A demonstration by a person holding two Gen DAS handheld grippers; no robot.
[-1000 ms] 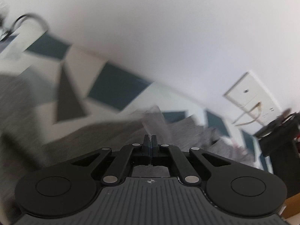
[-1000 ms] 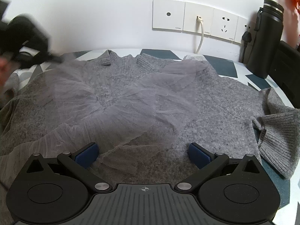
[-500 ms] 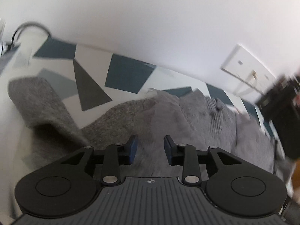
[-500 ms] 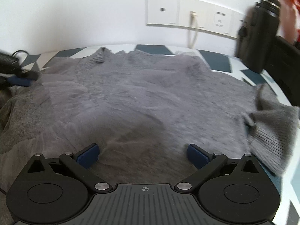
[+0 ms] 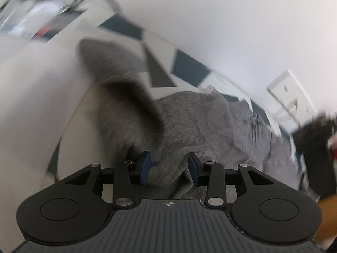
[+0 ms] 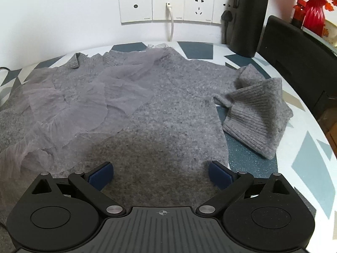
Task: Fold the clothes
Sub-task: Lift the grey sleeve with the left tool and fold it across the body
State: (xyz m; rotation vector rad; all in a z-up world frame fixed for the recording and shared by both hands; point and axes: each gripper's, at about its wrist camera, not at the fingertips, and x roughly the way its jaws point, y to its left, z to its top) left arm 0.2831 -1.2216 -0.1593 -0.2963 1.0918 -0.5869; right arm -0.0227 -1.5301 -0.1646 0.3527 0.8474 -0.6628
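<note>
Nearest in the right wrist view, the right gripper (image 6: 161, 174) hangs with its blue pads (image 6: 101, 174) spread wide and nothing between them, poised over the lower hem area of a grey knitted sweater (image 6: 168, 109). The sweater lies spread flat across a table (image 6: 311, 151) patterned in white, teal and grey shapes, filling the middle and left of the frame. A sheer, ruffled mauve layer (image 6: 84, 103) lies over its left half. At centre right one ribbed sleeve (image 6: 257, 113) is bunched into a small heap on the table just beside the body of the sweater. Farther back, a black bottle (image 6: 248, 19) stands at the upper right near a red vase (image 6: 313, 14), and a row of white wall sockets (image 6: 177, 6) runs along the wall, one with a white cable plugged in.

In the left wrist view, which is heavily blurred, the left gripper (image 5: 169, 166) has just been opening; its jaws stand partly apart over grey knit, and the pads do not seem to press on the fabric. Beyond them the other sleeve (image 5: 118, 88) stretches toward the upper left of the frame across the patterned table. At the far right a white socket plate (image 5: 288, 92) shows on the wall.
</note>
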